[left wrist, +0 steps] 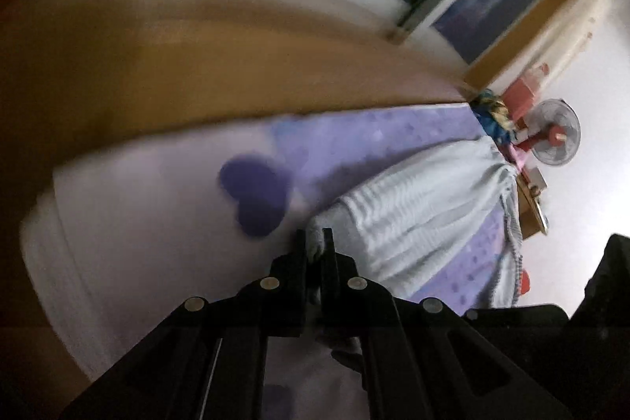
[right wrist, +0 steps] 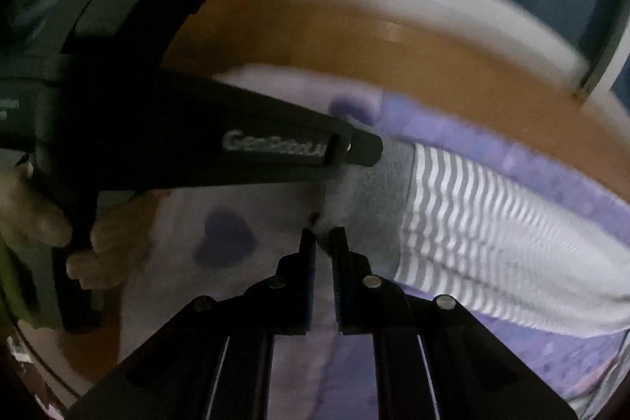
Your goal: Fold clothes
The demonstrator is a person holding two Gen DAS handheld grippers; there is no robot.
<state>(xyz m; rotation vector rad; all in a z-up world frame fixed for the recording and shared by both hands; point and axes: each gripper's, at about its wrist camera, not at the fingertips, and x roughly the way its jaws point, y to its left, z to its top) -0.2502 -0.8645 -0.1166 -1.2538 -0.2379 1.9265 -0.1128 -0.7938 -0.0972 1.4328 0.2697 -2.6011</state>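
1. We see a striped garment (right wrist: 484,243), soft knit in wavy grey and white bands with a plain grey hem, stretched out over a lilac bedsheet (right wrist: 531,164) dotted with small hearts.
2. The left claw (left wrist: 315,237) is clenched on a pale corner of that garment; cloth shows pinched between its black fingers.
3. The right claw (right wrist: 323,237) is likewise clenched on the grey hem, its ribbed pads nearly touching with fabric caught at the tips.
4. In the right wrist view the left tool crosses the upper left, a hand (right wrist: 43,219) wrapped round its handle; its lettering is too smeared to read fully.
5. A white pillow (left wrist: 157,207) with a large purple heart (left wrist: 256,199) lies just beside the garment.
6. A brown headboard (left wrist: 197,65) curves behind the bed, heavily blurred.
7. At the far right of the left wrist view, a fan (left wrist: 555,132) with a round grille stands among red items we cannot identify.
8. The garment's far end, gathered like a waistband, is partly cut off.
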